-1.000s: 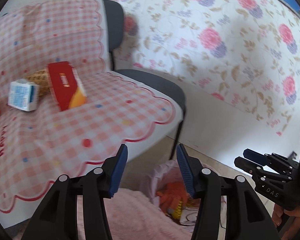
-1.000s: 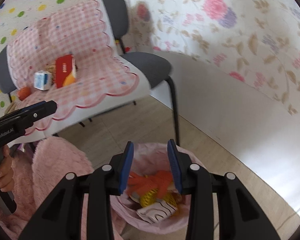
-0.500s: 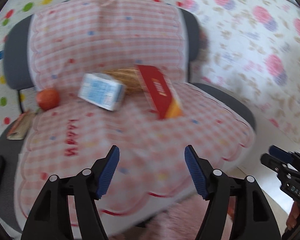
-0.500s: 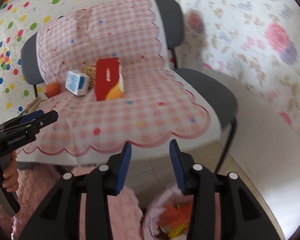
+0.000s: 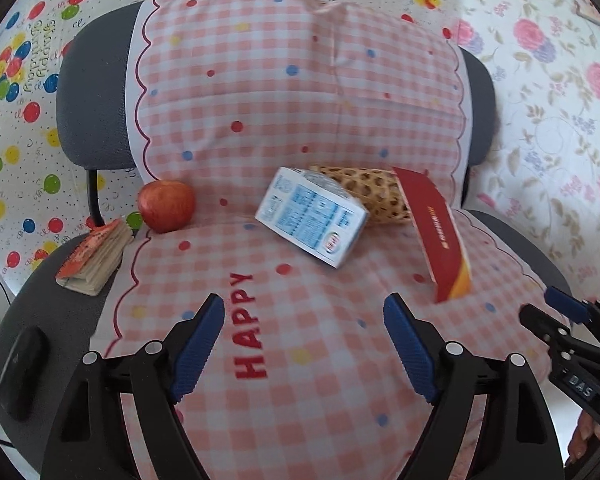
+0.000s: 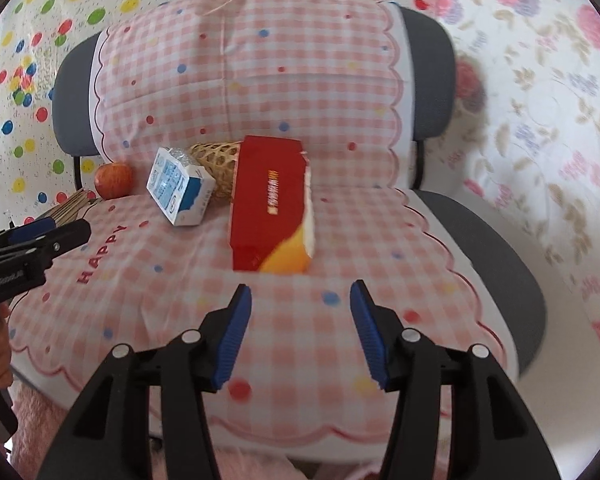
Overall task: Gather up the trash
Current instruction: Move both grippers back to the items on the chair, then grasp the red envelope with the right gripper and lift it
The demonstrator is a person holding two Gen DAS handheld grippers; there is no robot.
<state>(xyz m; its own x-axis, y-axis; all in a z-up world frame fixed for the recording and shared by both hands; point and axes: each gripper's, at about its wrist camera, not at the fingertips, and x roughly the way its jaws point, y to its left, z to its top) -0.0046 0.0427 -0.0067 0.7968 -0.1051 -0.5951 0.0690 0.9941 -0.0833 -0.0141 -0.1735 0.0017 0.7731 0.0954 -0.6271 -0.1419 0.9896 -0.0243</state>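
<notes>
Grey chair (image 5: 96, 104) draped with pink gingham cloth (image 5: 300, 120). Apple (image 5: 166, 206) at 10 o'clock on seat; worn booklet (image 5: 94, 258) beside it at 9. Dark object (image 5: 22, 368), possibly a mouse, at 8.

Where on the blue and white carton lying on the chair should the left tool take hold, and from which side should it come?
Grip the blue and white carton across its two long flat sides, near the middle. It lies tipped on the checked cover, long axis slanting, so the open left tool should probably come from above and in front. The wicker basket crowds its far side.
</notes>
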